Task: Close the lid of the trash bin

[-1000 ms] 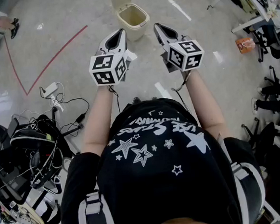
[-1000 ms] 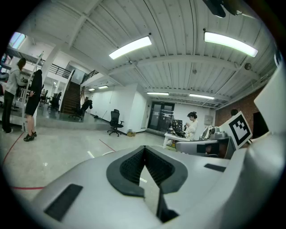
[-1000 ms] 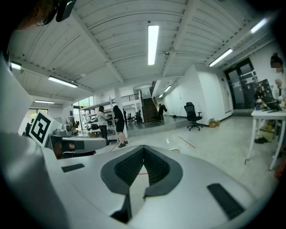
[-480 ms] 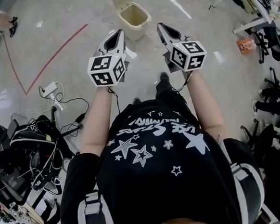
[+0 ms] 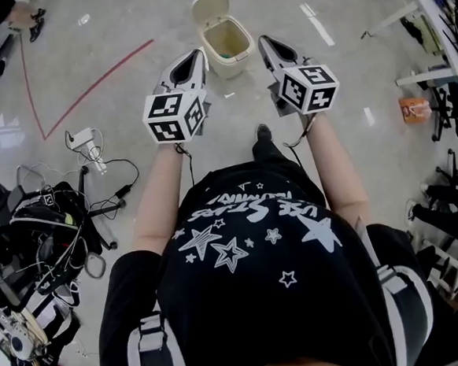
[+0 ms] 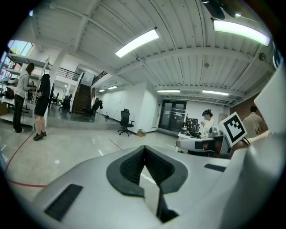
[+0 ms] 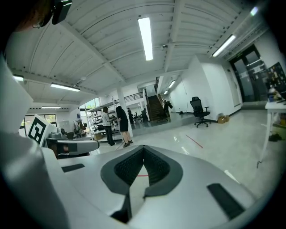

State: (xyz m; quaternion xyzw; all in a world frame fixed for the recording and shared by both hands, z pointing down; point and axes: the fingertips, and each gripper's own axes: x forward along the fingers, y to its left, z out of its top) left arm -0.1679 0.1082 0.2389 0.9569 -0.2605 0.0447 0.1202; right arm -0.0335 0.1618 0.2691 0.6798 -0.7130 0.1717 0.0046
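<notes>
Bin open, both grippers empty
I hold the left gripper (image 5: 195, 58) and right gripper (image 5: 266, 44) with jaws pressed together on nothing; the trash bin (image 5: 231, 65) stands on the floor (image 5: 127, 91) between their tips; its lid (image 5: 209, 6) is raised at the far side.

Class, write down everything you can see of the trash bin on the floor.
The trash bin is small, cream-coloured and looks like plastic, with rounded corners. It stands upright on the glossy floor, ahead of the person. Its lid is open, tipped up along the far edge, so the pale inside shows. The left gripper and right gripper are either side of it in the head view; neither touches it.
</notes>
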